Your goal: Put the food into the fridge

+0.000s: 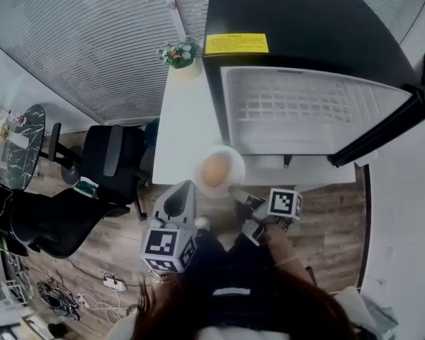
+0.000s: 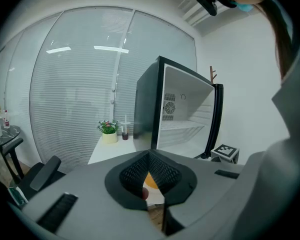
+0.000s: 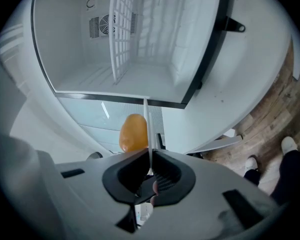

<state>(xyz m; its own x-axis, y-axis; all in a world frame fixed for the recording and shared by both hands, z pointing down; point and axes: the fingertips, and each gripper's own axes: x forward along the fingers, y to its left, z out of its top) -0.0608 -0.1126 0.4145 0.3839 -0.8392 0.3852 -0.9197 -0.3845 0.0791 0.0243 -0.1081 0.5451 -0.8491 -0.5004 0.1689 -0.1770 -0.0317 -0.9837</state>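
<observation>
A white plate [image 1: 235, 159] carries a round orange piece of food [image 1: 214, 169] in front of the open black fridge [image 1: 304, 112]. My right gripper [image 1: 239, 194] is shut on the plate's near right rim. In the right gripper view the rim [image 3: 147, 129] runs edge-on between the pads, with the food [image 3: 133, 132] just left of it and the fridge's white inside [image 3: 140, 34] beyond. My left gripper [image 1: 188, 190] is at the plate's near left side with its tips together [image 2: 150, 156]. Food [image 2: 150, 180] and plate [image 2: 155, 198] show through the gap behind those tips; whether they touch the plate I cannot tell.
The fridge stands on a white table [image 1: 180, 119] with its door [image 1: 382, 129] swung open to the right and a wire shelf [image 3: 122, 29] inside. A small potted plant [image 1: 178, 54] sits at the table's far end. A black office chair [image 1: 113, 158] is to the left.
</observation>
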